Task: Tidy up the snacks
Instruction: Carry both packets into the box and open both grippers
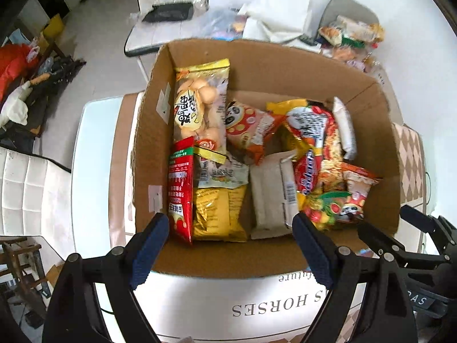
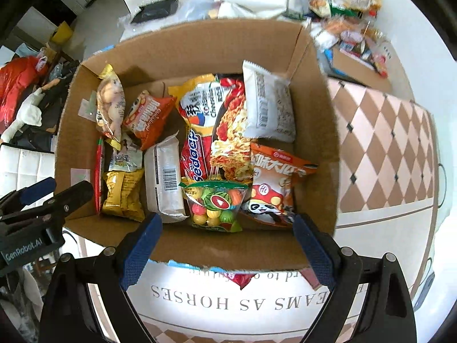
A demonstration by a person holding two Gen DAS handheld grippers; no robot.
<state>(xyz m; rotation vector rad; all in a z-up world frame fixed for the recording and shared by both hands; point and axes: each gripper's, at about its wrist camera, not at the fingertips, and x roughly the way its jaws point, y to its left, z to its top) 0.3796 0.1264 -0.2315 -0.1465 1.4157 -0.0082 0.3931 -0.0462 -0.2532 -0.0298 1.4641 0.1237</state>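
An open cardboard box (image 1: 268, 65) (image 2: 200, 43) stands on the table, packed with snack packets. Inside are a long biscuit bag (image 1: 200, 103), a red packet (image 1: 180, 191), a yellow bag (image 1: 218, 214), a white bar (image 1: 271, 197) (image 2: 165, 180), a noodle pack (image 2: 225, 125), a white pack (image 2: 267, 108), a gumball bag (image 2: 215, 205) and panda snack bags (image 2: 271, 188). My left gripper (image 1: 231, 243) is open and empty above the box's near wall. My right gripper (image 2: 225, 245) is open and empty above the near wall too. The left gripper shows at the left of the right wrist view (image 2: 54, 197).
More loose snacks (image 1: 351, 34) (image 2: 348, 8) and a smaller box (image 2: 362, 65) lie on the table behind the box. A checkered cloth (image 2: 380, 143) covers the table at right. White chairs (image 1: 25, 197) and floor clutter (image 1: 17, 65) are at left.
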